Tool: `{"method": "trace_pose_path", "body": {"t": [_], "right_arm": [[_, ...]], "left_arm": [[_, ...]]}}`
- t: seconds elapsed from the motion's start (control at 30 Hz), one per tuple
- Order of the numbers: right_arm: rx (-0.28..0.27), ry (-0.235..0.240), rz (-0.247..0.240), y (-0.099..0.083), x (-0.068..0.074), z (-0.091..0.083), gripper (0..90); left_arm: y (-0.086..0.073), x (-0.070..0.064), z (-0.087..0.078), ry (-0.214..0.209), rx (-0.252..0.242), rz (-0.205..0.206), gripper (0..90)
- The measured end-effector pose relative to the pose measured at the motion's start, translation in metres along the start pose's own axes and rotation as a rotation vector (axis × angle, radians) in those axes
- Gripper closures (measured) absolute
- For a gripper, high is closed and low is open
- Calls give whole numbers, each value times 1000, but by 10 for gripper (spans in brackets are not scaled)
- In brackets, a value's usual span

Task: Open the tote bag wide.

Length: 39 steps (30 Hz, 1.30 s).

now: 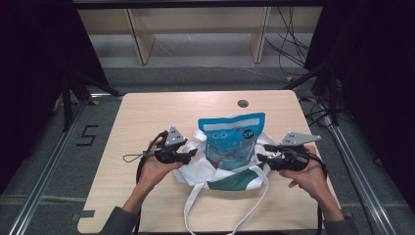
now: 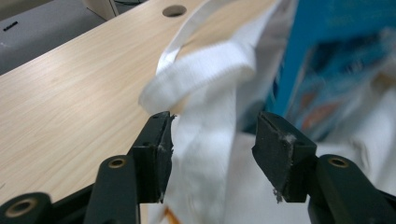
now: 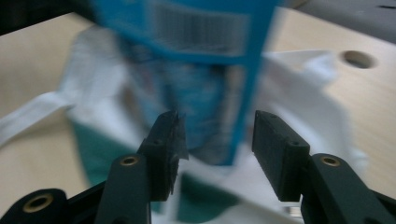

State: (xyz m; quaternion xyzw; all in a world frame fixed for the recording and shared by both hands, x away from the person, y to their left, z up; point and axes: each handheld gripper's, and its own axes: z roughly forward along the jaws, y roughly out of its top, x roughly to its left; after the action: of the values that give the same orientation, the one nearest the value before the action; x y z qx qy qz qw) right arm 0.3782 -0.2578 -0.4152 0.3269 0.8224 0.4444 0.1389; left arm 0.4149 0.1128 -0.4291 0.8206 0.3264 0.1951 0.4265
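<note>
Flanking the blue pouch (image 1: 231, 141), which stands upright in the white tote bag (image 1: 195, 169) mid-surface (image 1: 147, 112), both claws sit open and empty. Left claw (image 1: 192, 153) has bag fabric and a strap (image 2: 205, 70) between its jaws, unclamped; right claw (image 1: 260, 157) faces the pouch's side edge, about equally near, long axis vertical.

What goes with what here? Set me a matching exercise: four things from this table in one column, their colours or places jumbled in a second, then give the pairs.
Things:
1. snack pouch
2. cloth bag
3. left gripper
4. table hole

Descriptions:
A. white with a green patch
B. blue, standing in the bag
C. near the table's far edge
D. open at the bag's left side

Pairs: 1-B, 2-A, 3-D, 4-C
</note>
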Motion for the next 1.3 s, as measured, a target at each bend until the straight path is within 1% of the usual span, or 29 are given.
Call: {"method": "trace_pose_path", "body": {"t": [0.03, 0.07, 0.1, 0.13, 0.17, 0.2, 0.27, 0.3, 0.33, 0.37, 0.4, 0.43, 0.5, 0.57, 0.6, 0.67, 0.7, 0.77, 0.8, 0.83, 0.87, 0.9, 0.97, 1.0, 1.07, 1.13, 1.17, 1.27, 1.3], "right_arm": [[2, 33, -24, -2, 8, 2, 522], [5, 65, -67, -3, 12, 5, 523], [13, 92, -87, -4, 17, 10, 521], [29, 98, -91, -4, 20, 12, 520], [46, 99, -74, -5, 24, 16, 516], [56, 103, -95, -5, 25, 20, 515], [67, 109, -123, -5, 27, 26, 521], [80, 107, -136, -7, 27, 27, 534], [99, 117, -135, -8, 28, 27, 566], [95, 129, -153, -10, 27, 28, 608], [107, 126, -163, -11, 27, 27, 664], [118, 124, -193, -12, 28, 26, 737], [141, 130, -222, -15, 28, 25, 797], [173, 116, -246, -21, 29, 24, 832], [194, 120, -247, -24, 30, 25, 838], [219, 127, -218, -32, 32, 26, 844], [225, 133, -216, -36, 31, 27, 847], [247, 142, -205, -44, 32, 31, 850], [253, 144, -203, -49, 33, 35, 850], [281, 149, -220, -54, 34, 40, 849], [281, 143, -209, -56, 35, 44, 849], [294, 136, -210, -55, 36, 44, 849], [290, 123, -231, -52, 39, 42, 848], [295, 121, -224, -51, 40, 40, 843], [253, 114, -204, -45, 38, 34, 797], [189, 112, -221, -35, 34, 24, 751], [160, 114, -215, -29, 33, 17, 707], [48, 59, -180, -12, 24, 0, 664], [20, 23, -179, -6, 19, -5, 668]], "left_arm": [[4, 0, 3, -4, 11, 23, 465], [7, 1, 7, -10, 13, 37, 465], [9, 1, 10, -2, 10, 37, 464], [13, 3, 13, 7, 4, 33, 462], [15, 5, 16, 16, -5, 6, 452], [18, 7, 20, 6, -19, -18, 469], [22, 13, 27, 12, -9, 5, 526], [24, 17, 31, 18, -4, -4, 582], [25, 21, 36, 16, -12, -24, 633], [26, 25, 39, 11, -8, -45, 681], [27, 29, 43, 5, -2, -60, 715], [27, 34, 47, 15, 7, -63, 737], [24, 43, 56, 24, 32, -103, 770], [15, 55, 66, 40, 96, -115, 789], [9, 59, 72, 44, 121, -129, 791], [-6, 62, 83, 38, 141, -198, 789], [-14, 61, 88, 43, 161, -209, 793], [-26, 60, 97, 40, 170, -212, 799], [-30, 61, 99, 41, 167, -228, 802], [-31, 61, 100, 42, 160, -248, 800], [-30, 61, 99, 47, 164, -254, 797], [-27, 60, 98, 50, 172, -244, 790], [-21, 59, 93, 67, 176, -217, 773], [-18, 59, 87, 70, 168, -212, 756], [-14, 60, 78, 57, 148, -210, 712], [-8, 58, 67, 58, 108, -206, 665], [-5, 56, 61, 58, 76, -209, 641], [2, 49, 44, 46, 11, -204, 620], [4, 48, 38, 35, 15, -183, 612]]}}
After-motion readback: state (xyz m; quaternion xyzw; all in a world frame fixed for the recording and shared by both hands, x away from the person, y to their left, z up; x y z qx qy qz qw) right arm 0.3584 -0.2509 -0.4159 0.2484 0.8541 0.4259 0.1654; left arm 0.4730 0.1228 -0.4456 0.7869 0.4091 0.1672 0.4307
